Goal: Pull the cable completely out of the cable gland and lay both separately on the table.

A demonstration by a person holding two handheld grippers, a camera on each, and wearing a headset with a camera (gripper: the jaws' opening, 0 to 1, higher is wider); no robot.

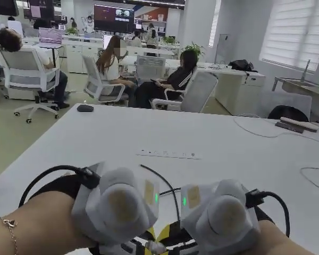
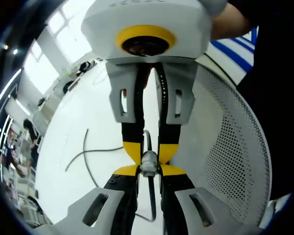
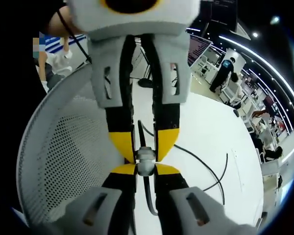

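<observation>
Fingers of the left gripper and fingers of the right gripper meet tip to tip, both pairs squeezed narrow. The small grey cable gland sits pinched between all the yellow tips, by the white counter's edge. The black cable runs through it, passes between both pairs of fingers and trails onto the counter.

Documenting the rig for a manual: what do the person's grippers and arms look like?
Left gripper and right gripper match: black jaws with yellow tips on grey slotted mounts. In the head view, rounded white housings carry green lights and black cables; one wrist wears a thin chain bracelet.
</observation>
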